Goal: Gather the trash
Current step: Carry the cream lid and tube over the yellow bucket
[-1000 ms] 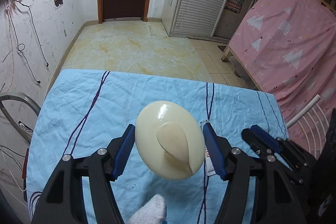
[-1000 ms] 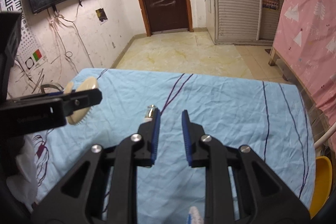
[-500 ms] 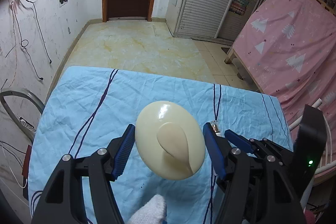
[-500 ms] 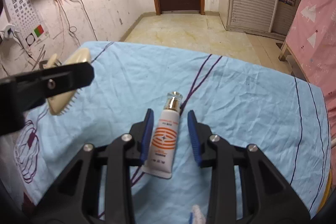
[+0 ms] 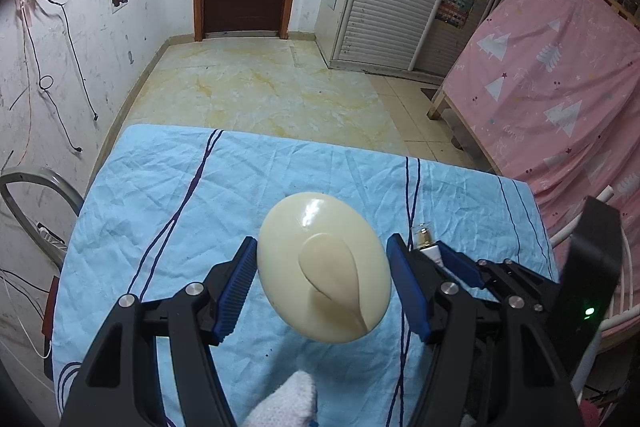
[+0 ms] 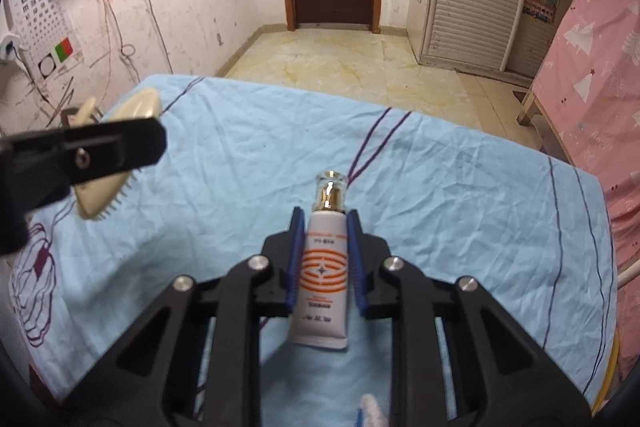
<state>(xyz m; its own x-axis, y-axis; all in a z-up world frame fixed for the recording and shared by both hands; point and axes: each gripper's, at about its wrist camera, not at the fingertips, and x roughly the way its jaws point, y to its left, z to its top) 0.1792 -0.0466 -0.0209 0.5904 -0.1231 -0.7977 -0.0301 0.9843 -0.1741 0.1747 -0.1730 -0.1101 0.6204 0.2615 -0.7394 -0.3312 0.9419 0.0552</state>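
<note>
My left gripper (image 5: 322, 241) is shut on a cream oval hairbrush (image 5: 320, 267), held above the blue sheet (image 5: 180, 211). In the right wrist view the brush (image 6: 136, 107) shows its bristles beside a black left finger (image 6: 100, 151). A white tube (image 6: 323, 275) with orange rings and a gold cap lies on the sheet. My right gripper (image 6: 325, 215) is closing on it, blue pads pressed against both sides. The left wrist view shows the tube's cap (image 5: 425, 231) just ahead of the right gripper (image 5: 460, 263).
The blue sheet (image 6: 460, 187) with dark stripes covers the table, whose far edge drops to a tiled floor (image 5: 260, 91). A pink cloth-covered frame (image 5: 560, 87) stands at the right. A white gloved finger (image 5: 284, 403) shows at the bottom.
My right gripper has moved forward over the tube and closed its pads onto it. The left gripper still holds the brush in the same place.
</note>
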